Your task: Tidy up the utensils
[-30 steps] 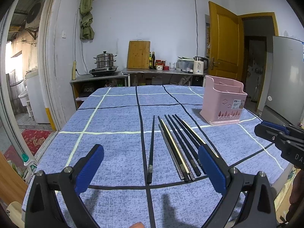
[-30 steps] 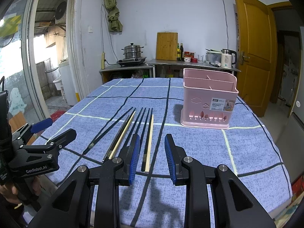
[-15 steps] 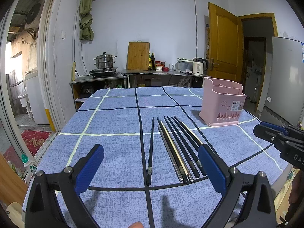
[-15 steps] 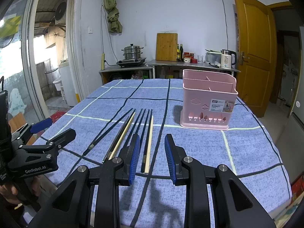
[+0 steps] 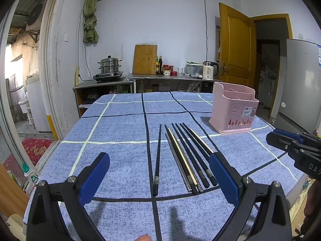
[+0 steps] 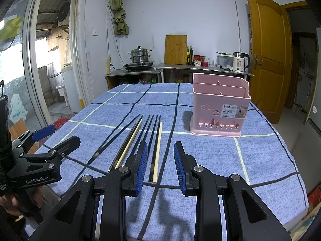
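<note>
Left tool (image 5: 159,175) spread wide, right tool (image 6: 160,165) partly spread; chopsticks (image 6: 140,138) lie ahead, untouched.

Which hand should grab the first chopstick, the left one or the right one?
Probably the right. The right gripper is open with the pale chopstick lying between its fingers, and the pink basket is on its side. The left gripper is open too, farther from the basket.

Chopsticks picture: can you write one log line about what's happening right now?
left gripper: open, empty | right gripper: open, empty | chopsticks: flat on tablecloth | pink basket: upright, looks empty
</note>
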`<state>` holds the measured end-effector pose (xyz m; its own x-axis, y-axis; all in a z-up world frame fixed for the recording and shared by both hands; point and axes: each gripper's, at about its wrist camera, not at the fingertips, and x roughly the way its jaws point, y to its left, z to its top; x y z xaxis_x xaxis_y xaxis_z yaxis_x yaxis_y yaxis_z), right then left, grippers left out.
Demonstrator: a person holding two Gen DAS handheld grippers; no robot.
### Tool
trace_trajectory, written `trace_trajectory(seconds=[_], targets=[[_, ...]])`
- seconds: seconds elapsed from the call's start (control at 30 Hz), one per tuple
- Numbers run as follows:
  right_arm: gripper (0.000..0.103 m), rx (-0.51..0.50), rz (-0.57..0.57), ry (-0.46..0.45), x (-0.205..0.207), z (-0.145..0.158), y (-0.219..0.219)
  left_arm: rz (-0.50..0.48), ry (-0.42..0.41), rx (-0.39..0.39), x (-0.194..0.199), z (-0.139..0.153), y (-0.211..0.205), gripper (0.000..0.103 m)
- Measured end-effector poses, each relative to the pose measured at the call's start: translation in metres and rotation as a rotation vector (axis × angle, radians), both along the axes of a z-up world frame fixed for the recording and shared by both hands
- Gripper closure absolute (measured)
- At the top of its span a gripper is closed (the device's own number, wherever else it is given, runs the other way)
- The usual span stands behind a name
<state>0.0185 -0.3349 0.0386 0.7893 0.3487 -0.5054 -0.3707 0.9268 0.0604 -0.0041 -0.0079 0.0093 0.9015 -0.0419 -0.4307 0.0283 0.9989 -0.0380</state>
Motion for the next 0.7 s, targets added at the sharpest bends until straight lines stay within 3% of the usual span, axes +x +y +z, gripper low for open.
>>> trace_trajectory(seconds=[0.7], targets=[[0.075,0.001,0.001,0.002,-0.0003,-0.0012,0.0002,-0.002,0.004,-0.003,-0.0002,-0.0008,-0.0003,0.002]])
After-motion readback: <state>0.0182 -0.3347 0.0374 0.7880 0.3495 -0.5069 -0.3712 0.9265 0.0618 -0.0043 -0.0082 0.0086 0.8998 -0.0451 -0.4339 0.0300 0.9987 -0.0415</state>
